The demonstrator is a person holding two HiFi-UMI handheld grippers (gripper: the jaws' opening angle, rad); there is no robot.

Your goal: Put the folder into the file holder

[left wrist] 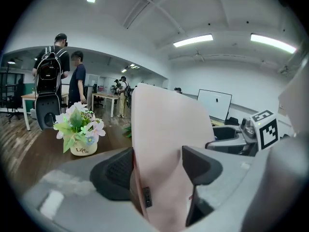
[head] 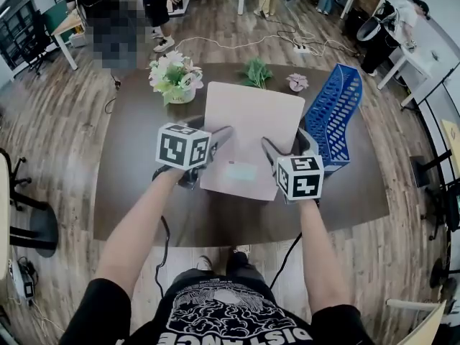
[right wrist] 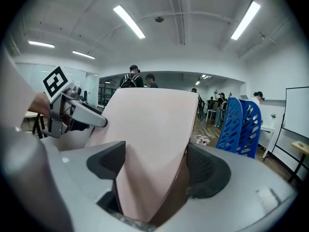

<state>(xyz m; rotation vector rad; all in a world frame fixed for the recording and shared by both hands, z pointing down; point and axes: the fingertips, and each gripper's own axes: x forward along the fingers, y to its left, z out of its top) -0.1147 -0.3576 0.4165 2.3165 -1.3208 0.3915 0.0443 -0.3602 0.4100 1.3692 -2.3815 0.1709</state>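
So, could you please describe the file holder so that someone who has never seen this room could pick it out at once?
Find the dark brown table and look along its right side, just right of the pink folder. The file holder stands there: a bright blue rack with slotted walls, the only blue thing on the table.

- Tabletop [head: 136, 192]: dark brown, rectangular, standing on a wood-plank floor [head: 57, 142].
- Far left of the tabletop: white pot of pale pink and white flowers [head: 175, 77], upright; the left gripper view shows print on the pot.
- Far edge, middle: small green leafy plant [head: 256, 72].
- Just right of the green plant, apart from it: small pink flower [head: 297, 83].
- Right side: blue perforated file holder [head: 334, 117], resting on the tabletop and running from the far right corner toward the near edge.
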